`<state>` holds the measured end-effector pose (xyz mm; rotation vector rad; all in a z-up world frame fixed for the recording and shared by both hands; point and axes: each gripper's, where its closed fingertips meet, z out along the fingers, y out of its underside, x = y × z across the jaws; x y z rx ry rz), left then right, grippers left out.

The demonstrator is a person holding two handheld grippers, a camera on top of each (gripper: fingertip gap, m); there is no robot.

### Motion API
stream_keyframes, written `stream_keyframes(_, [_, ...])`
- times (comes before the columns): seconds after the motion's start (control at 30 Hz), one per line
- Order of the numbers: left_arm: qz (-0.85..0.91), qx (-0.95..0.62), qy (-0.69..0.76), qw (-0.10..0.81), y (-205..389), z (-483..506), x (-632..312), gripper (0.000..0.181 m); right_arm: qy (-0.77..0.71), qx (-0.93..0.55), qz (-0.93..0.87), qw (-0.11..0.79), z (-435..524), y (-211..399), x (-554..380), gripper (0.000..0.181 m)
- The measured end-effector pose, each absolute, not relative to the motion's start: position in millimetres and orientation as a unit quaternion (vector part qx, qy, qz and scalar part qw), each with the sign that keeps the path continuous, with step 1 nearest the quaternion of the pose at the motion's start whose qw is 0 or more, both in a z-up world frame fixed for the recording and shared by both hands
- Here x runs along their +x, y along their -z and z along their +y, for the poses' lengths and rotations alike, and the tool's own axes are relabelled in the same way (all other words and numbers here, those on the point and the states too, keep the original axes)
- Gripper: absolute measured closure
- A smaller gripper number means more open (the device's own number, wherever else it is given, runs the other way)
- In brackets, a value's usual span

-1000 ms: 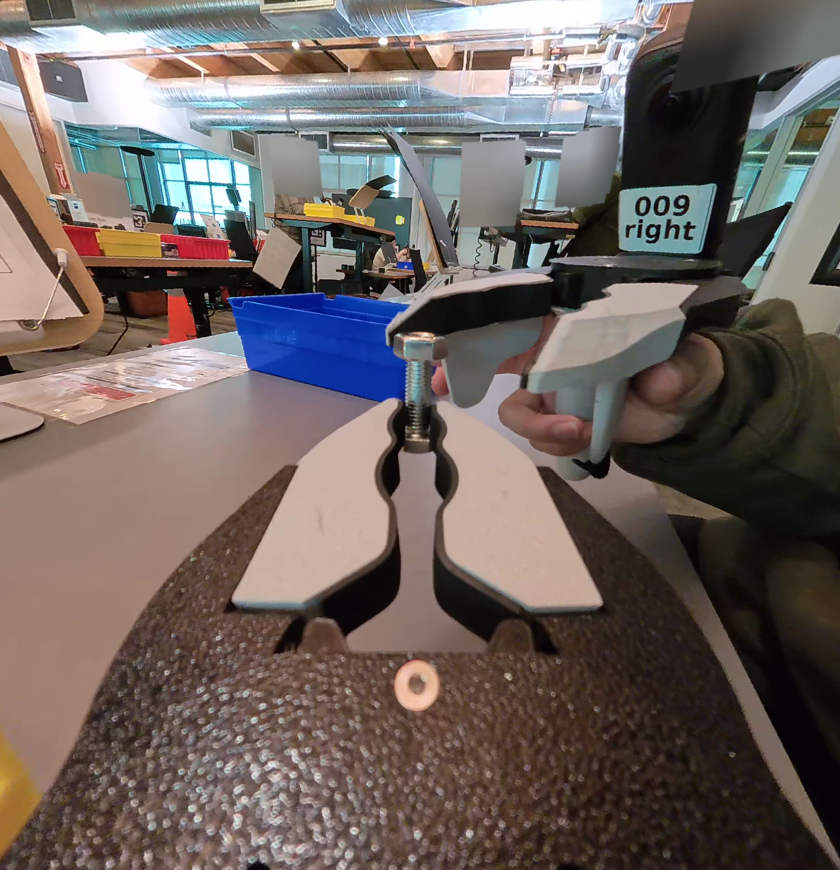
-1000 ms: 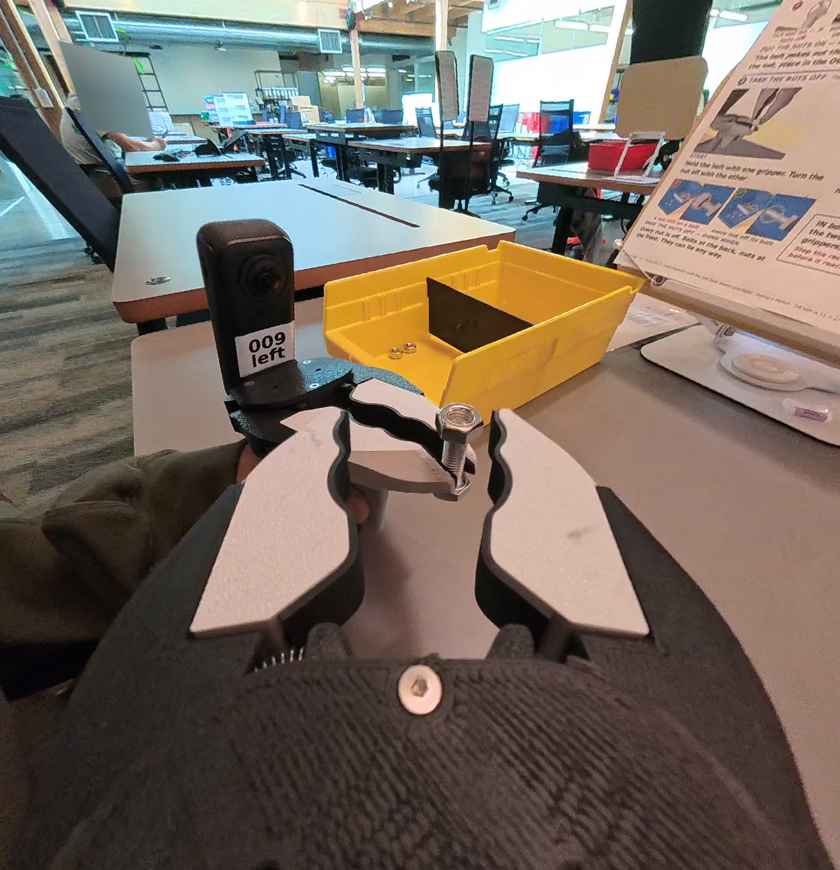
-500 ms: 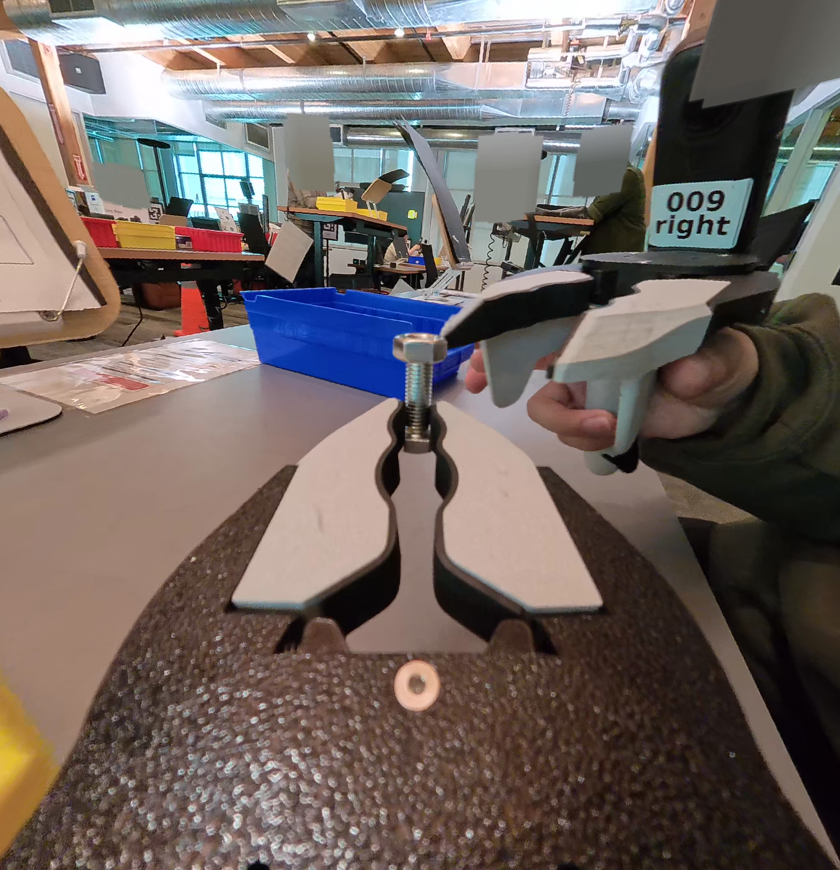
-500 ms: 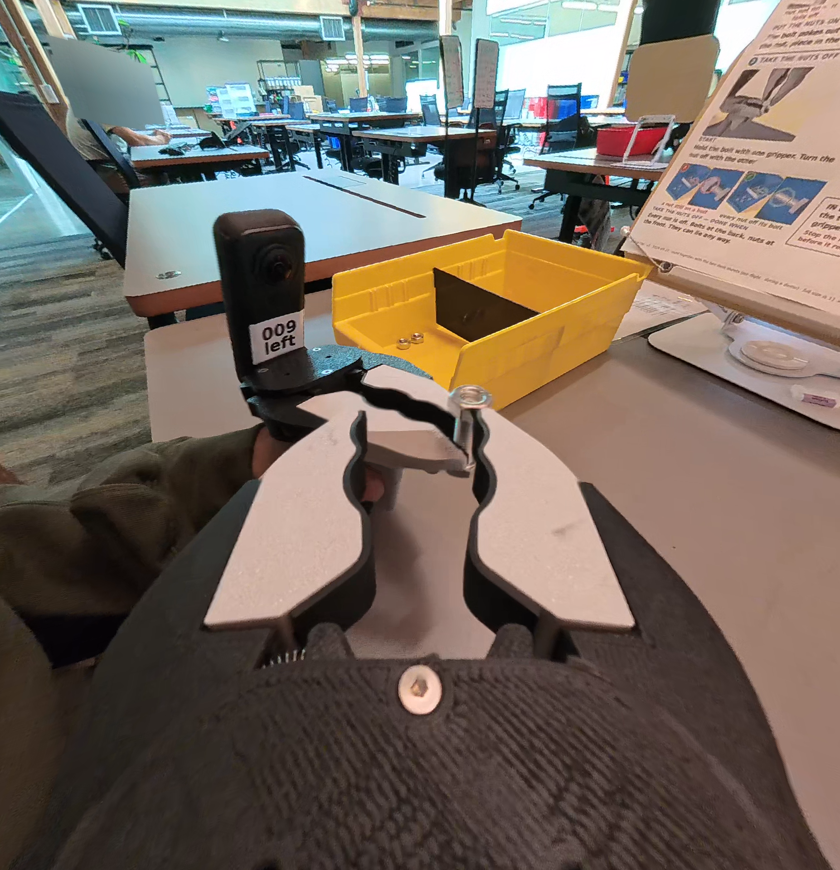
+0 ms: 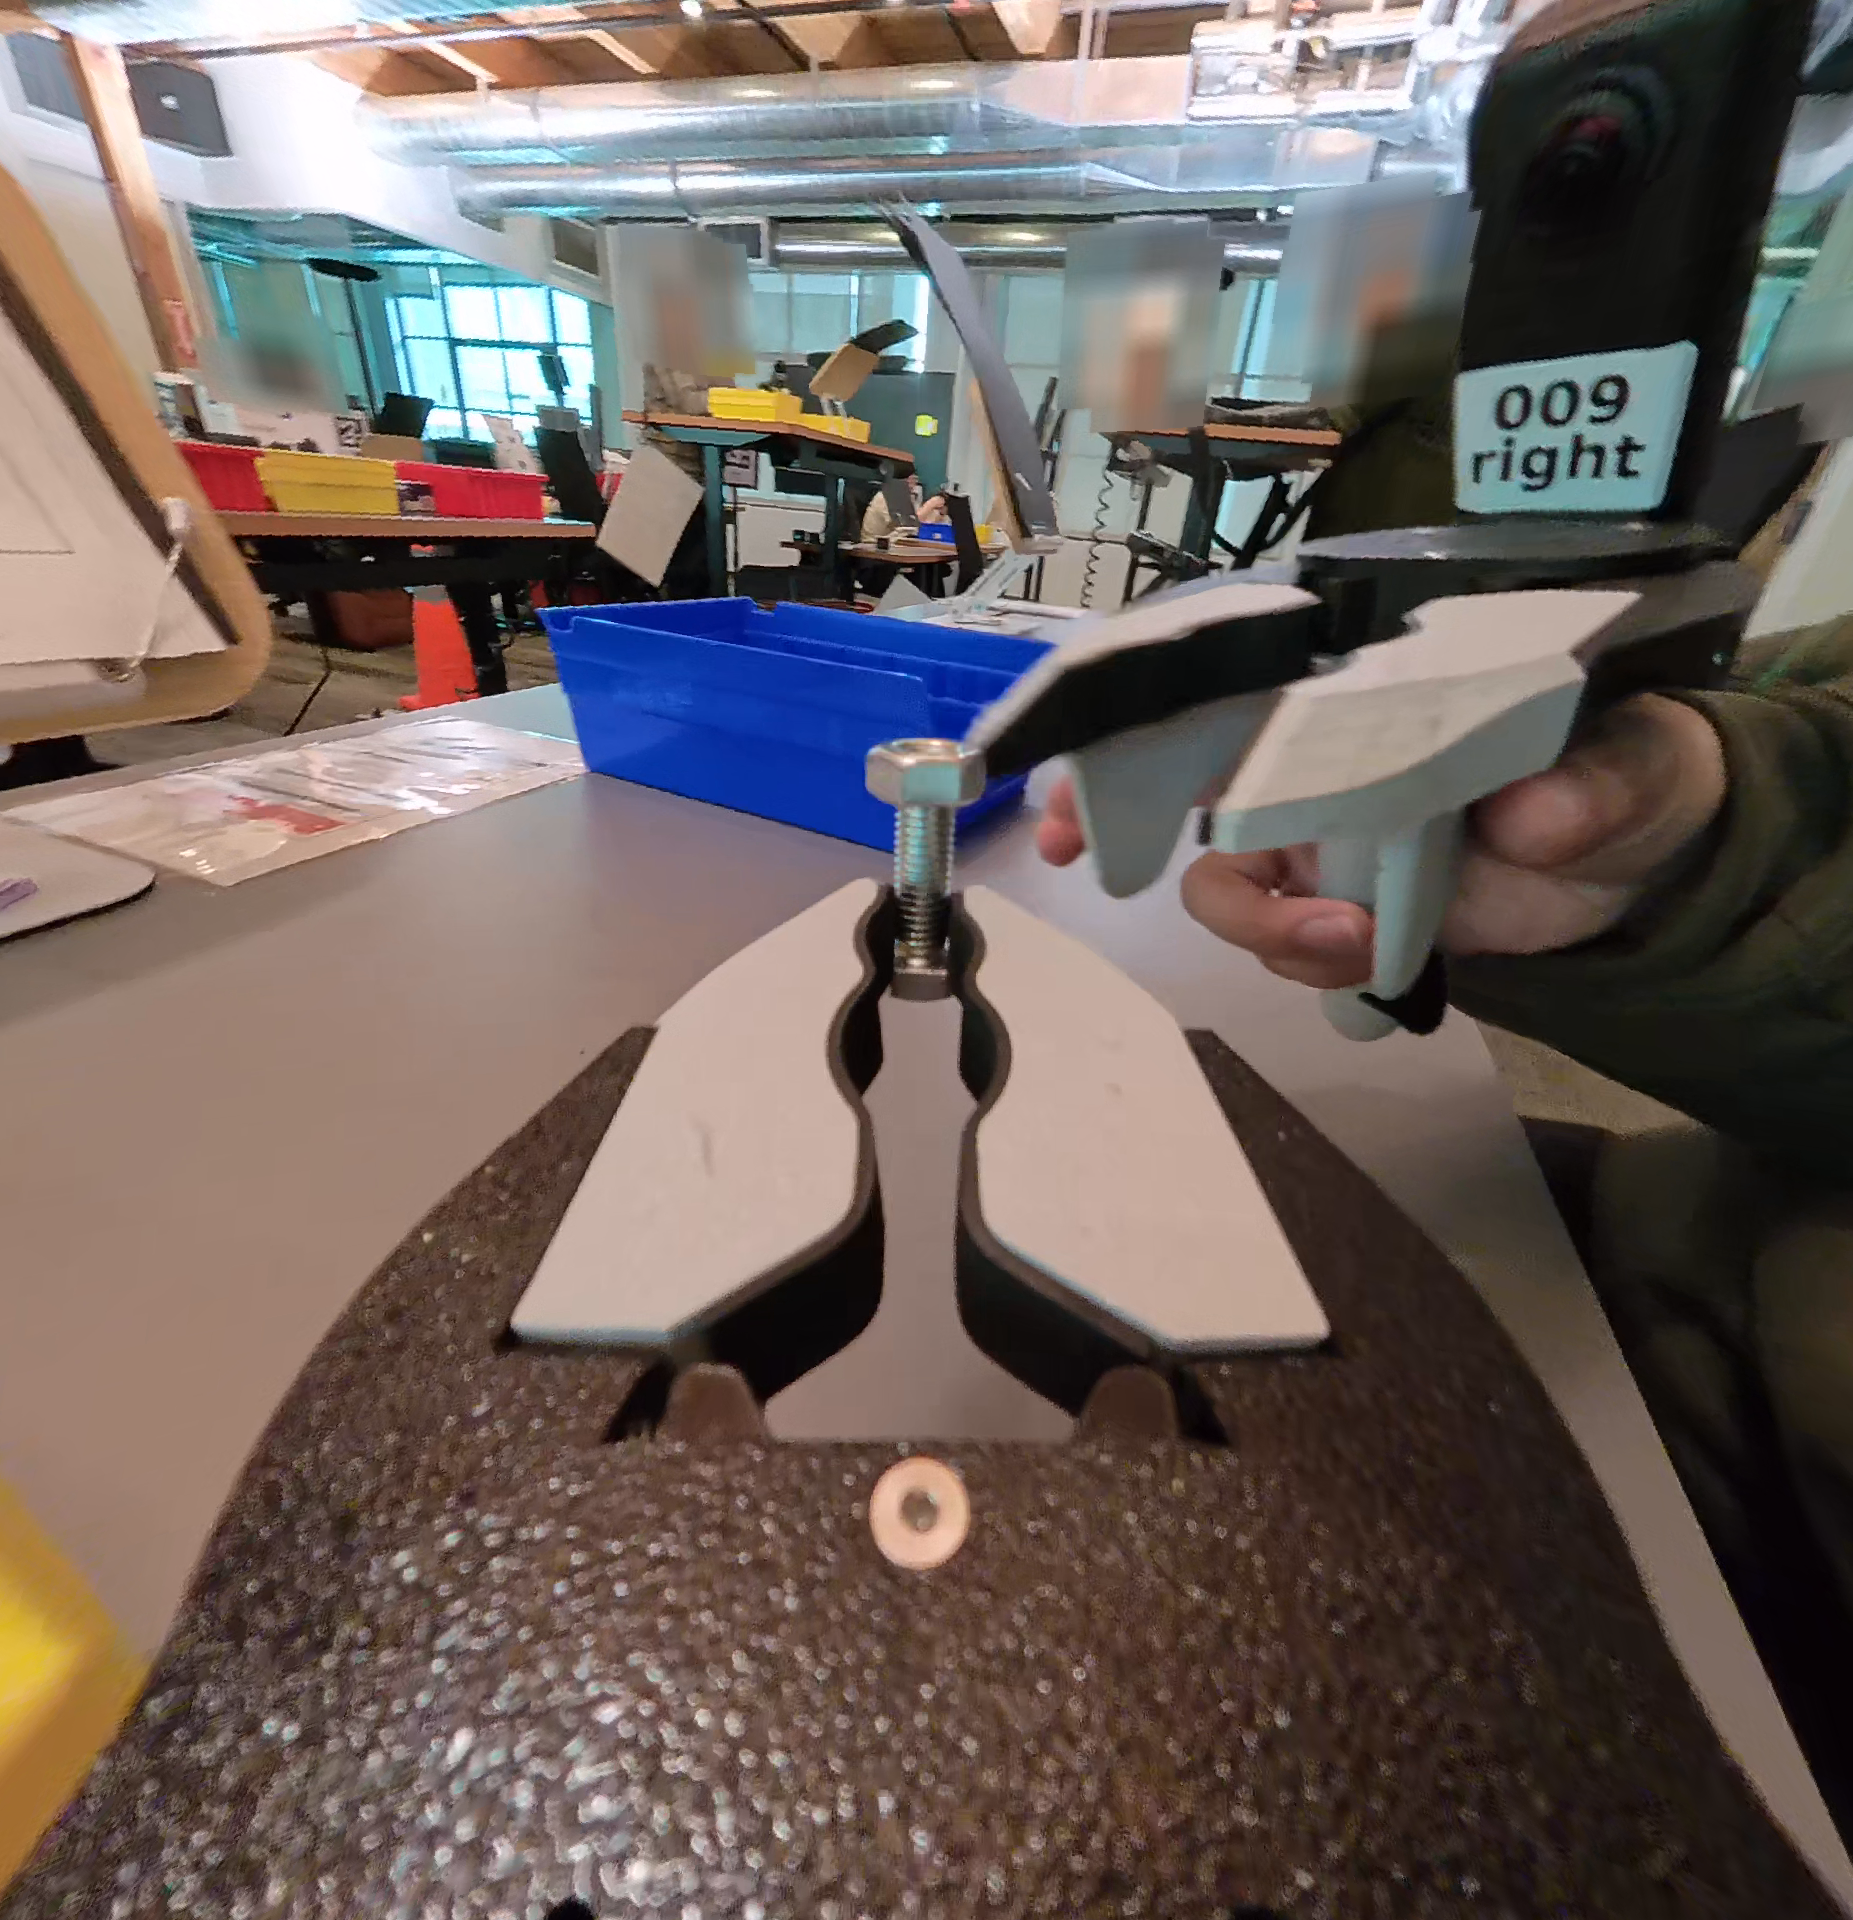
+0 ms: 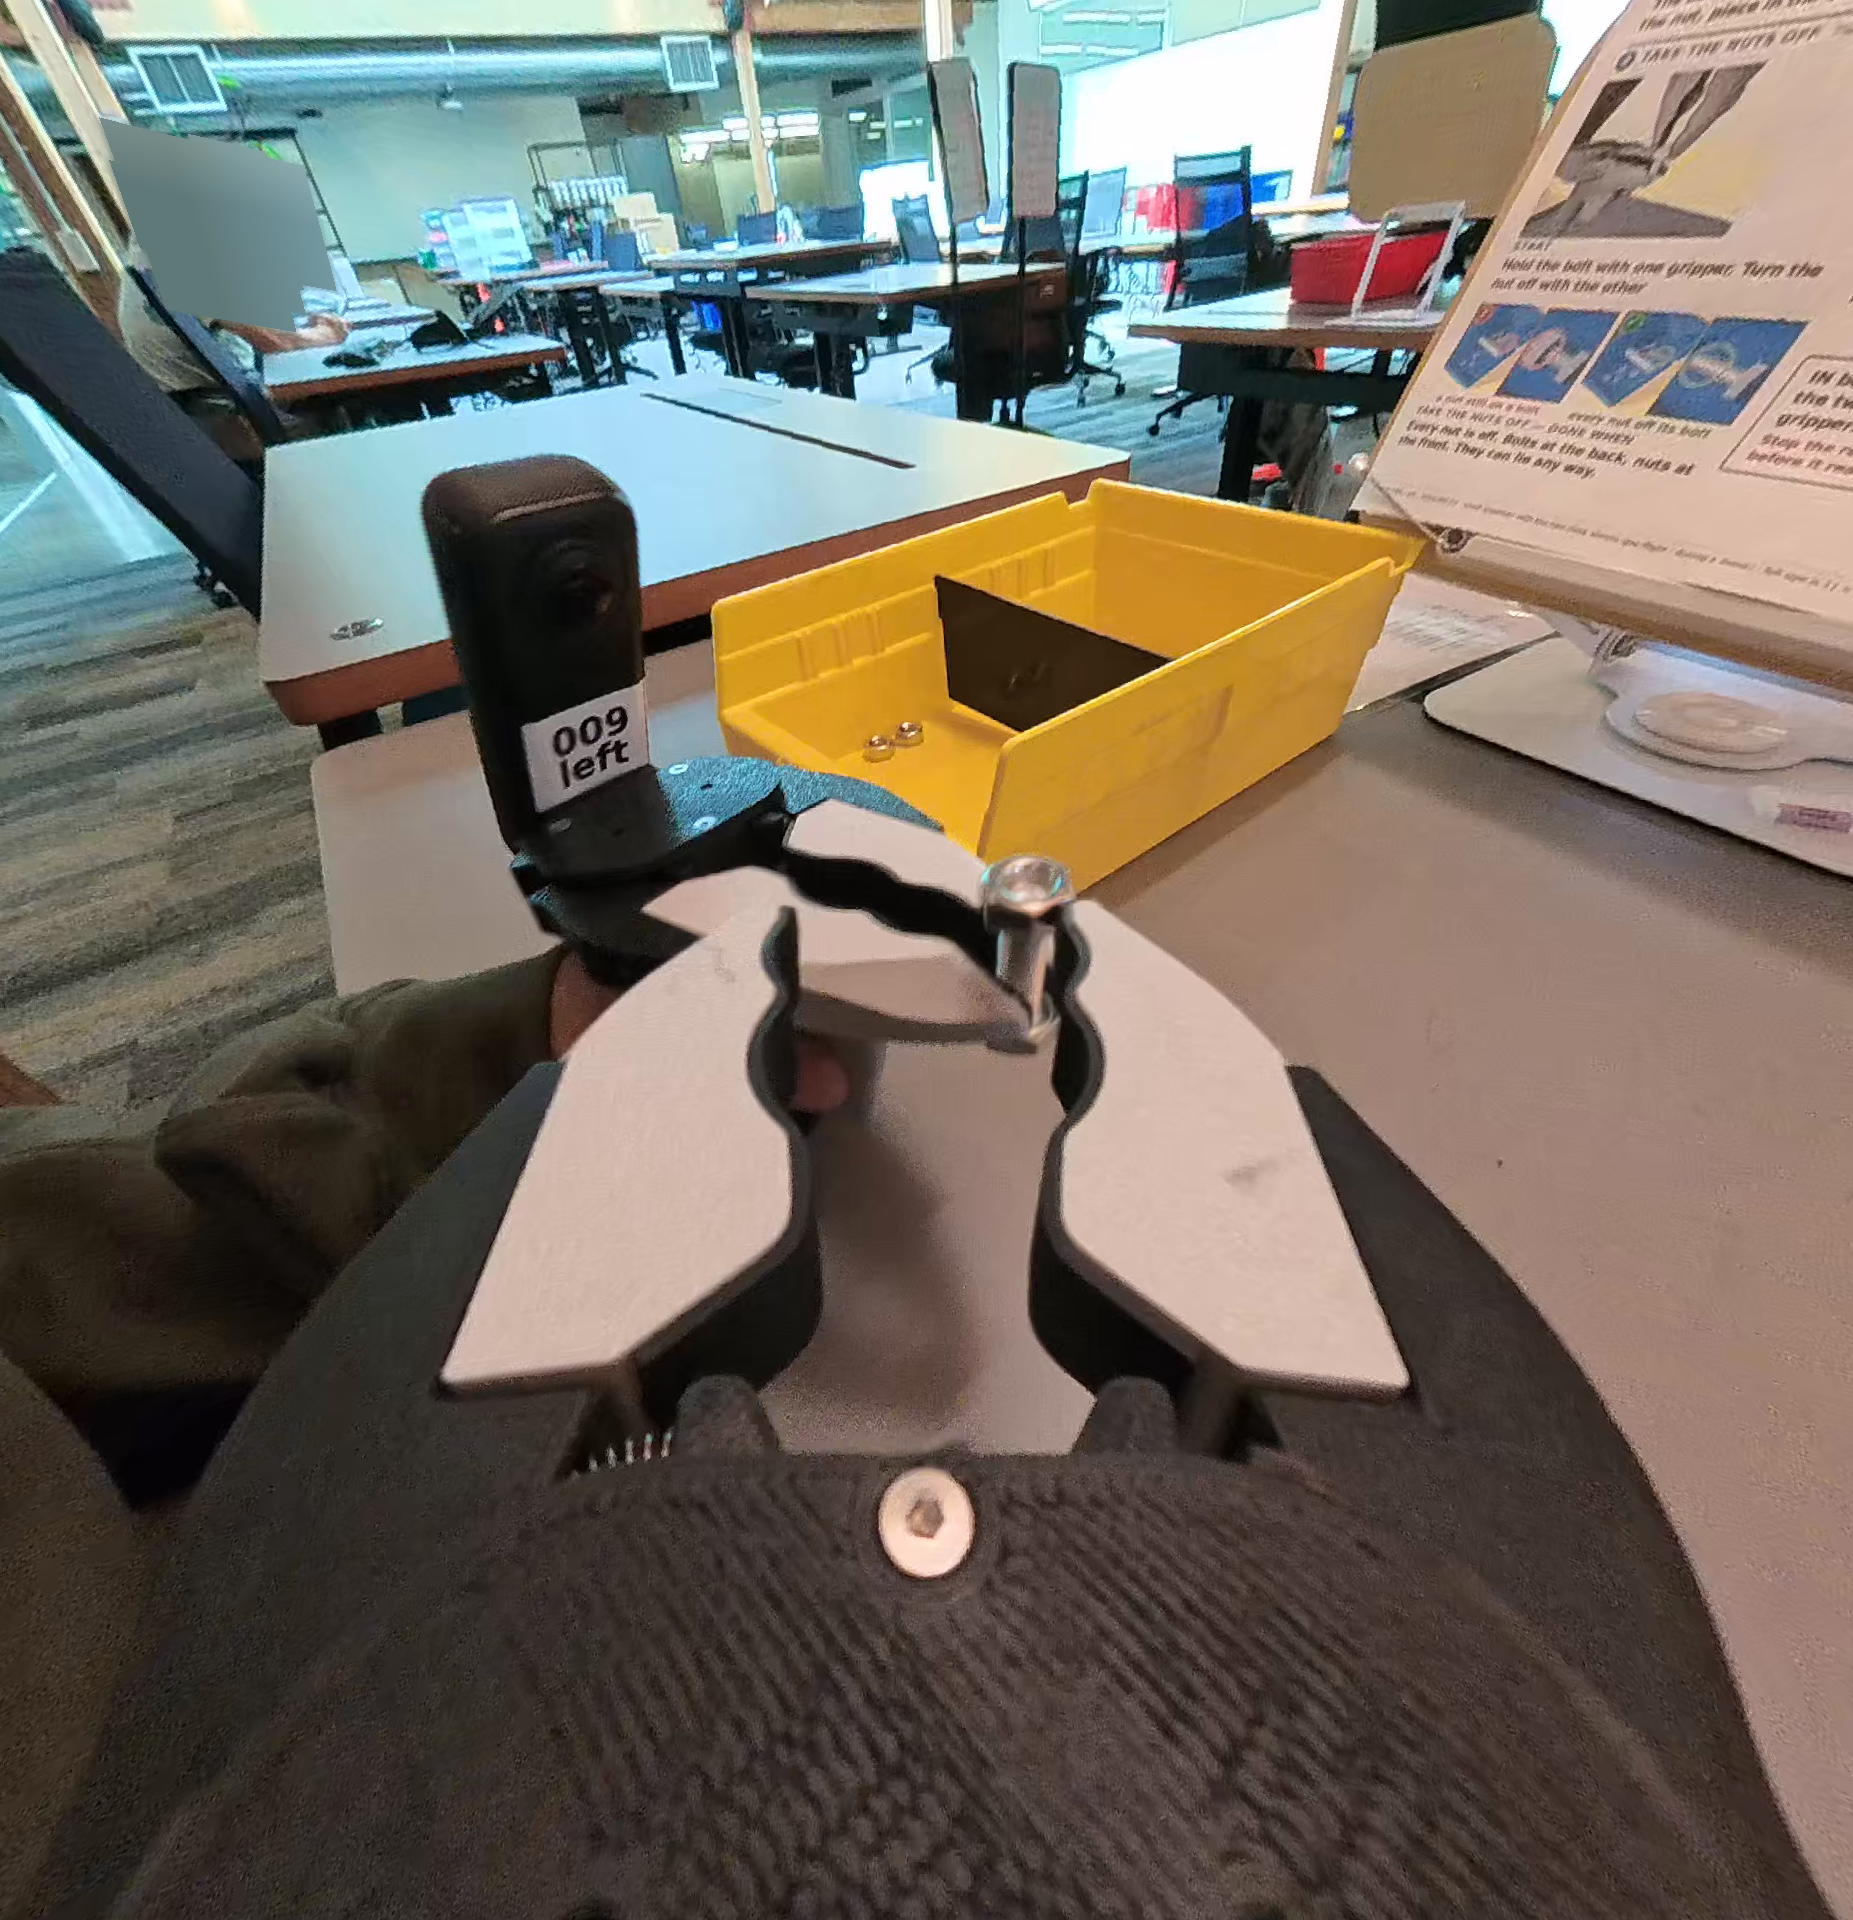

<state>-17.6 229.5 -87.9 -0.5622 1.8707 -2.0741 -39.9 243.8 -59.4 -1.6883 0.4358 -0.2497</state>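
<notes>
My left gripper [image 5: 920,940] is shut on a steel bolt [image 5: 920,831] and holds it upright above the grey table [image 5: 278,1039], hex head on top. A nut [image 5: 920,979] sits at the shaft's lower end, between the fingertips. My right gripper [image 6: 932,925] is open. The bolt [image 6: 1024,940] stands between its fingers, close to the right finger [image 6: 1192,1091]. In the left wrist view the right gripper [image 5: 1067,790] comes in from the right, one tip beside the bolt head. The left gripper [image 6: 1010,1003] comes in from the left in the right wrist view.
A yellow bin [image 6: 1109,769] with a black divider [image 6: 1036,665] and two loose nuts [image 6: 894,740] stands just behind the grippers. A blue bin [image 5: 776,717] stands on the table's far side. An instruction board [image 6: 1680,312] on a stand is at the right. The tips of both grippers are at nearly the same place.
The right gripper has shifted sideways around the bolt, which now stands next to its right finger, and its jaws have narrowed slightly. The left gripper still holds the bolt.
</notes>
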Motion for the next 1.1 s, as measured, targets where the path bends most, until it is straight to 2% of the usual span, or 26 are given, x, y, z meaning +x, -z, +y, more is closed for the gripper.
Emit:
stream_keyframes(0.03, [0.645, -0.2, 0.724, 0.143, 87.0, 231.6, -16.7, 0.172, 0.099, -0.745, 0.184, 0.634, 243.8, 60.6, -43.7, 0.142])
stream_keyframes(0.1, [0.64, -0.197, 0.729, 0.141, 84.7, 232.3, -17.8, 0.172, 0.098, -0.747, 0.178, 0.632, 243.5, 60.5, -46.3, 0.144])
stream_keyframes(0.27, [0.654, -0.157, 0.73, 0.126, 83.4, 220.8, -29.1, 0.172, 0.126, -0.733, 0.212, 0.634, 242.6, 60.8, -31.6, 0.119])
stream_keyframes(0.3, [0.657, -0.152, 0.728, 0.124, 83.9, 219.0, -30.7, 0.172, 0.119, -0.732, 0.212, 0.637, 244.4, 61.0, -32.5, 0.119])
stream_keyframes(0.37, [0.66, -0.167, 0.72, 0.136, 86.0, 220.8, -26.0, 0.172, 0.095, -0.73, 0.198, 0.647, 249.3, 59.5, -40.7, 0.128])
stream_keyframes(0.4, [0.658, -0.182, 0.716, 0.145, 87.0, 224.5, -21.4, 0.172, 0.089, -0.732, 0.196, 0.646, 249.9, 59.8, -42.8, 0.124])
stream_keyframes(0.43, [0.652, -0.206, 0.713, 0.154, 88.2, 230.4, -15.1, 0.172, 0.088, -0.737, 0.194, 0.642, 248.3, 60.9, -43.3, 0.127])
stream_keyframes(0.47, [0.648, -0.221, 0.713, 0.153, 89.6, 235.2, -11.3, 0.172, 0.075, -0.746, 0.177, 0.638, 247.6, 62.2, -48.6, 0.145])
stream_keyframes(0.5, [0.645, -0.224, 0.716, 0.147, 90.0, 237.4, -11.1, 0.172, 0.055, -0.752, 0.158, 0.638, 248.1, 62.7, -55.9, 0.152])
stream_keyframes(0.7, [0.652, -0.18, 0.724, 0.131, 85.6, 226.8, -23.4, 0.172, 0.115, -0.716, 0.226, 0.65, 237.2, 59.0, -28.1, 0.135])
stream_keyframes(0.83, [0.662, -0.152, 0.724, 0.12, 85.1, 217.8, -31.3, 0.172, 0.115, -0.712, 0.228, 0.655, 240.2, 61.8, -25.1, 0.141])
stream_keyframes(1.03, [0.646, -0.227, 0.713, 0.153, 90.0, 237.3, -10.3, 0.172, 0.103, -0.716, 0.19, 0.663, 238.9, 56.4, -36.5, 0.165])
stream_keyframes(1.1, [0.644, -0.228, 0.715, 0.152, 89.7, 240.0, -10.3, 0.172, 0.108, -0.713, 0.193, 0.665, 236.3, 53.3, -35.8, 0.158])
